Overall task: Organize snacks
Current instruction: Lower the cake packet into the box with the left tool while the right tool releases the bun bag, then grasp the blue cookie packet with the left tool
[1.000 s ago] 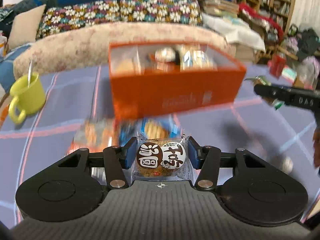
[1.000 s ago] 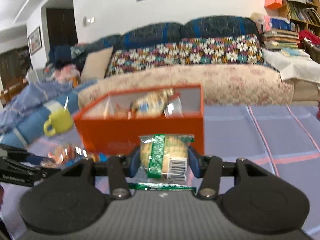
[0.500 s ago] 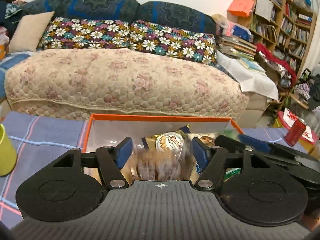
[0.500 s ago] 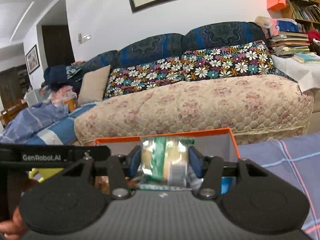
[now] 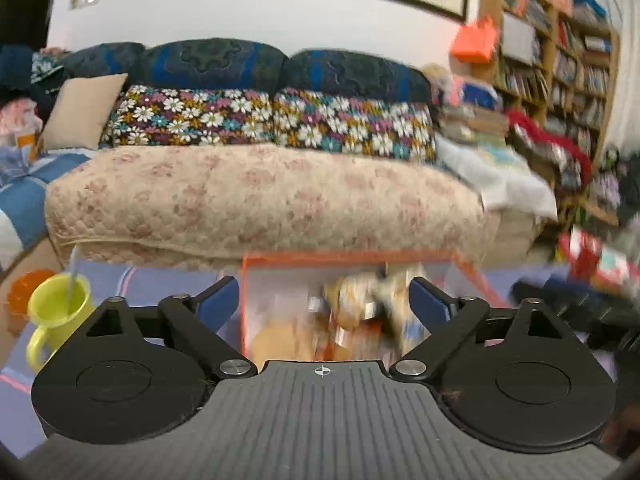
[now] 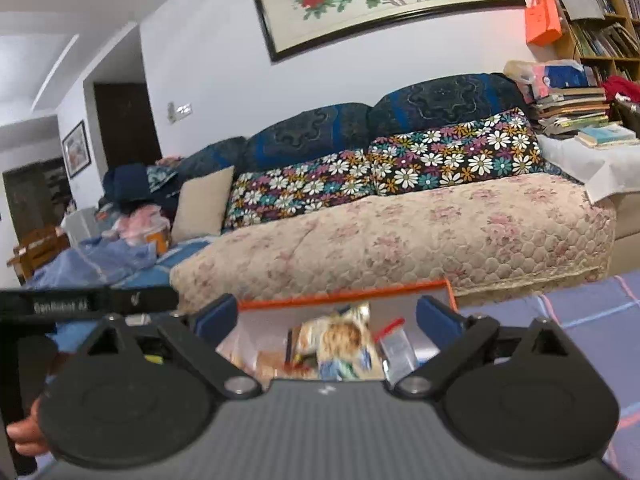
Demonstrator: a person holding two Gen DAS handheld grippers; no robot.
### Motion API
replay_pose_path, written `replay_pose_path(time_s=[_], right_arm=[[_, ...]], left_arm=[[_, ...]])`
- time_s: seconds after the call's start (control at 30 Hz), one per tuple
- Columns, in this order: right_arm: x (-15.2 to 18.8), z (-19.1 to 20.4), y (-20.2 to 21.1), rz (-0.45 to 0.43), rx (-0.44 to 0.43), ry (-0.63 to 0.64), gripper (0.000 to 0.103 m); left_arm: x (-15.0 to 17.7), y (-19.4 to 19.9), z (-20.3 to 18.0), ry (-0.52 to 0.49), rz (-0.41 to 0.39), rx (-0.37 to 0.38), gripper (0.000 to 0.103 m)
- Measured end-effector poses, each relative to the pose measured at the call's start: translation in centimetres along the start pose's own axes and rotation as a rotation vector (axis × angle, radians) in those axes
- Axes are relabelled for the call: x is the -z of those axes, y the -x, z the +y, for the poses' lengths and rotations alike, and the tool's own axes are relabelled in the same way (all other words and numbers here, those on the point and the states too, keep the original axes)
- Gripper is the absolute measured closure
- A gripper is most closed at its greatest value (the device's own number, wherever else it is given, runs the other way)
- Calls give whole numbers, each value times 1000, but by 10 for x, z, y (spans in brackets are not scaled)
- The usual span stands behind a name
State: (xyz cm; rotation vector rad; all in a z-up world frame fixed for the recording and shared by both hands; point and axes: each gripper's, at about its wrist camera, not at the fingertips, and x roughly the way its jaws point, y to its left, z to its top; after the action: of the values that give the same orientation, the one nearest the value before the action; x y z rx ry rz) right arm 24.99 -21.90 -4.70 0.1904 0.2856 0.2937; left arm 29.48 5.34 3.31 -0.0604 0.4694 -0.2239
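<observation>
An orange box (image 5: 352, 258) sits on the table before the sofa, with several wrapped snacks (image 5: 360, 308) lying inside it, blurred. My left gripper (image 5: 324, 300) hovers over the box with its jaws opening wide and nothing pressed between the blue pads. In the right wrist view the same orange box (image 6: 344, 300) shows snack packets (image 6: 340, 340) below my right gripper (image 6: 326, 316), whose jaws are also opening, with no packet held. The left gripper's black body (image 6: 80, 304) crosses that view at the left.
A yellow-green mug (image 5: 56, 316) with a spoon stands left of the box, beside an orange object (image 5: 24, 294). The table wears a purple checked cloth (image 6: 580, 320). A quilted sofa (image 5: 260, 200) lies behind; bookshelves (image 5: 560, 60) fill the right. A hand (image 6: 24, 436) shows at lower left.
Both grippers rose from the table to above the orange box with a snack each, then spread their jaws; the cookie packet and the green-banded packet have left the pads and lie in the box.
</observation>
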Motion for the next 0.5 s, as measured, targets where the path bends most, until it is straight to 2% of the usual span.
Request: replay_pose_path(time_s=[0.1, 0.2, 0.27, 0.33, 0.43, 0.5], right_arm=[[37, -9, 40, 33, 44, 33, 0], [64, -25, 59, 134, 67, 0, 0], [77, -34, 68, 168, 61, -17, 0], [88, -42, 72, 199, 80, 11, 0], [95, -54, 70, 235, 100, 11, 0], [96, -61, 71, 240, 77, -31, 0]], left_arm=[[51, 13, -4, -67, 80, 4, 24], [93, 5, -17, -179, 187, -2, 27], [113, -6, -29, -281, 223, -24, 28], [127, -17, -37, -342, 240, -45, 31], [136, -43, -35, -316, 296, -60, 41], [138, -56, -30, -268, 310, -78, 40]])
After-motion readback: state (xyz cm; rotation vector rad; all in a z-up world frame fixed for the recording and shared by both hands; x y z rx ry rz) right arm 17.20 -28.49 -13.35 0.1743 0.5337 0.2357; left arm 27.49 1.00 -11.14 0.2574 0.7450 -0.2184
